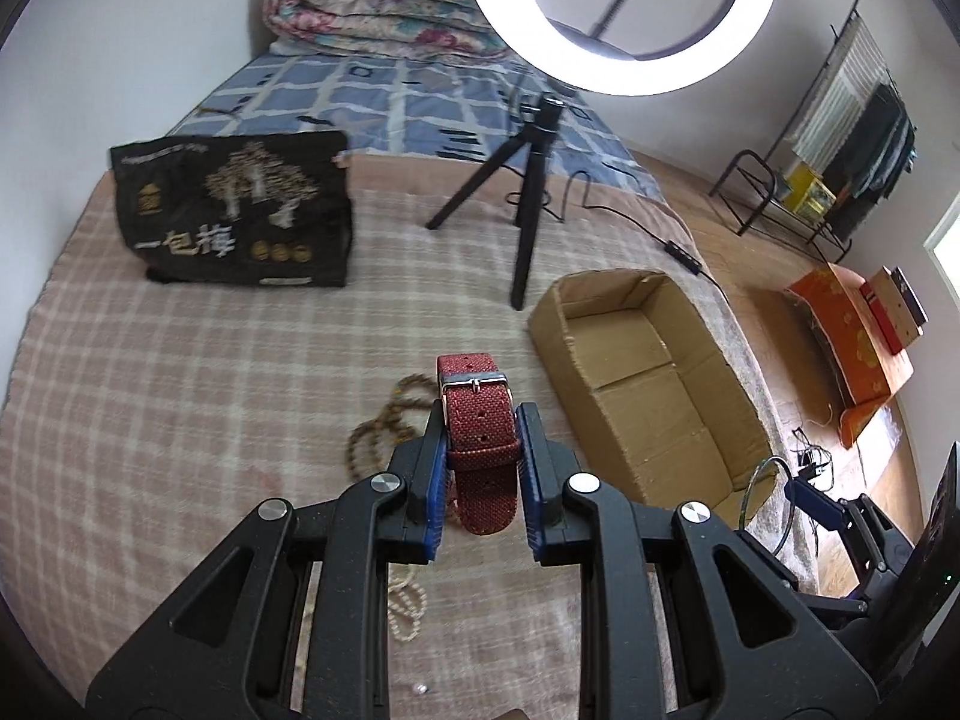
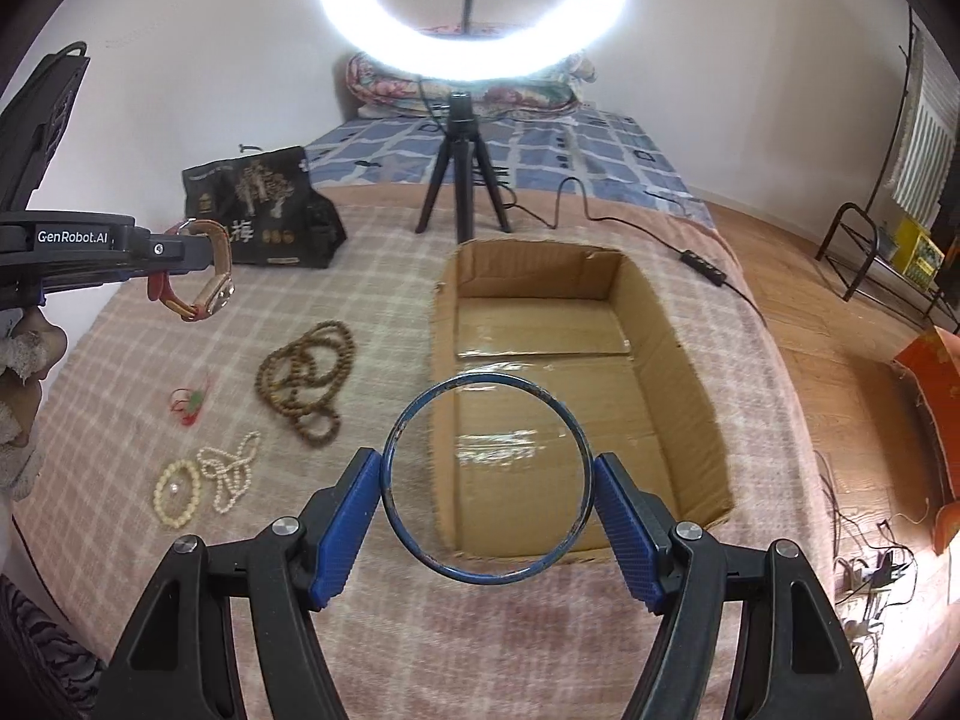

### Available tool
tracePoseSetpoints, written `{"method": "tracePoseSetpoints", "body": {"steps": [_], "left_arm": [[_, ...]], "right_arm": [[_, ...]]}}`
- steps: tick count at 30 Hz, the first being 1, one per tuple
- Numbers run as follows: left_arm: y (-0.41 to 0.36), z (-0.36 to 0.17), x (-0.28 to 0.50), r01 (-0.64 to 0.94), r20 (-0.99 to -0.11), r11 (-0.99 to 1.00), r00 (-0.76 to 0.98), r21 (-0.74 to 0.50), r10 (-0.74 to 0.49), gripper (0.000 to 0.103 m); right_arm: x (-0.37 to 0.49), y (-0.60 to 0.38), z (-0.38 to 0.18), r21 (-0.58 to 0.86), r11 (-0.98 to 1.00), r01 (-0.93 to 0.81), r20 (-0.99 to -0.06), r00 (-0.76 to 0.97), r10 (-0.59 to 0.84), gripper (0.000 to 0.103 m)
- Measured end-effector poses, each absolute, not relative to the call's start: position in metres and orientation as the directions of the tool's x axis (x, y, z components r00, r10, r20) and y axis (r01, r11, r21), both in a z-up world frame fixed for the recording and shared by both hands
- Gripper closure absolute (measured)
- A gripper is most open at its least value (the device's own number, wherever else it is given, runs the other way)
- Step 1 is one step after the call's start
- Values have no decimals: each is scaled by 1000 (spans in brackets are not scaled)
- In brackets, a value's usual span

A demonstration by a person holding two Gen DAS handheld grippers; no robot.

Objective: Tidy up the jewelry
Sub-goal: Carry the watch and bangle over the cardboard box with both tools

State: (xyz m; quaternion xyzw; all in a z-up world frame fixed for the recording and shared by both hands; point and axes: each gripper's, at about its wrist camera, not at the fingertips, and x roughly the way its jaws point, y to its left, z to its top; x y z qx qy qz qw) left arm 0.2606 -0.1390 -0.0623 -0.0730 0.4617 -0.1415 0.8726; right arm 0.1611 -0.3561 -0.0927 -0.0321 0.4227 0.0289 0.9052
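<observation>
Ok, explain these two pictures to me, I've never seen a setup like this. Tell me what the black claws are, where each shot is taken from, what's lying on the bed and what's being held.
The black claws are hand-held two-finger grippers, one in each of a person's hands; no robot arm is involved. Each carries a wide-angle camera looking along its blue fingers, so one picture comes from the left gripper and the other from the right gripper. The left one is shut on a red watch; the right one is shut on a blue bangle, held over the near end of an empty cardboard box. On the checked blanket lie brown wooden beads, pearl strands and a small red trinket. Behind them stand a black bag and a ring light on a tripod.
</observation>
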Motion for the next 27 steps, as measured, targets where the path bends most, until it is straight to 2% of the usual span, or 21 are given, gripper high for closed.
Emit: {"method": "tracePoseSetpoints", "body": {"steps": [18, 27], "left_arm": [[-255, -79, 315, 302, -785, 918, 489, -256, -379, 83], [-275, -93, 322, 310, -797, 921, 482, -234, -365, 83]], "right_arm": [[190, -420, -116, -22, 1000, -14, -788, 616, -9, 30], [197, -427, -125, 4, 1000, -11, -798, 603, 10, 29]]}}
